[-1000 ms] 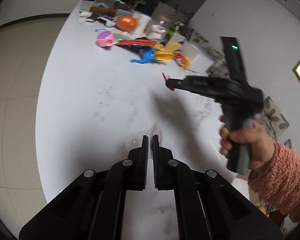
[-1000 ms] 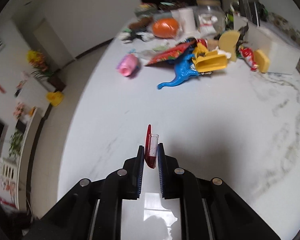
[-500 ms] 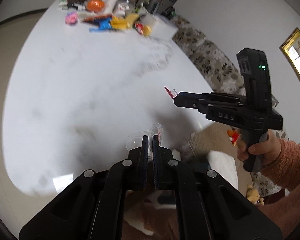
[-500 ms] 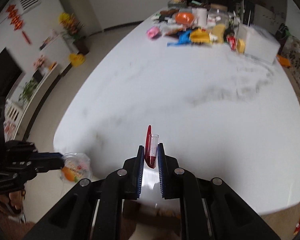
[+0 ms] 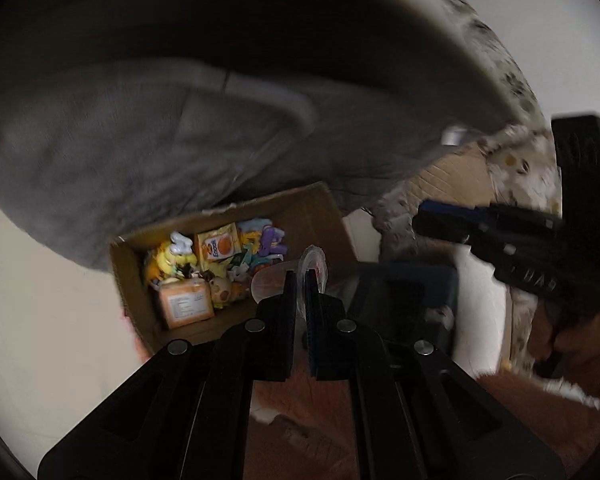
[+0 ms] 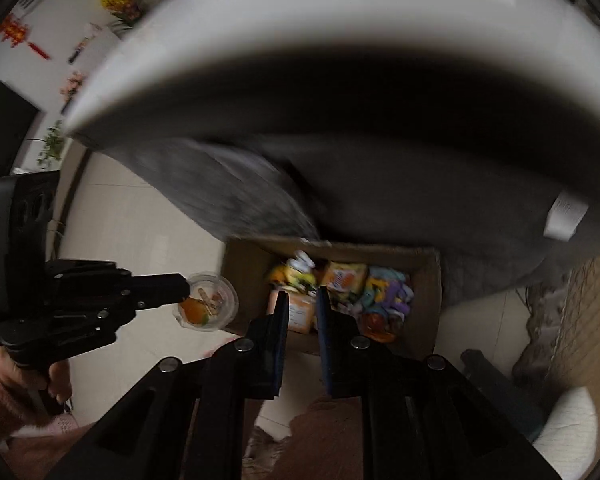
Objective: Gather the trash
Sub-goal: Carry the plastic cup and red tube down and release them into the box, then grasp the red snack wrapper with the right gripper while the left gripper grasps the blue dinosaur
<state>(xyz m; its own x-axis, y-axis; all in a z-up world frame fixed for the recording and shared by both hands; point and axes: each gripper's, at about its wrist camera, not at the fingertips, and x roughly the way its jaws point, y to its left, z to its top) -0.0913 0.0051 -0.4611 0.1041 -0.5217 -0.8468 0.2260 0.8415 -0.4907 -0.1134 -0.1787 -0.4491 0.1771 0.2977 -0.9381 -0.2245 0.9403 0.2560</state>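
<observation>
- The white table (image 6: 340, 20) arches over both views, and its dark underside fills the upper part of each.
- An open cardboard box (image 6: 428, 280) sits on the floor below the table edge, already holding cartons and wrappers. This is where the trash goes.
- The right gripper (image 6: 302, 300) points down over the box's opening. Its fingers stand a narrow gap apart, and nothing shows between them.
- The left gripper (image 6: 182, 284) is clamped on the rim of a clear plastic cup (image 6: 208, 300) with orange scraps inside.
- Seen from the right wrist, the cup hangs beside the box's left wall, at or just outside its edge. The left hand probably needs to carry it inward, toward the right gripper, before letting go.
</observation>
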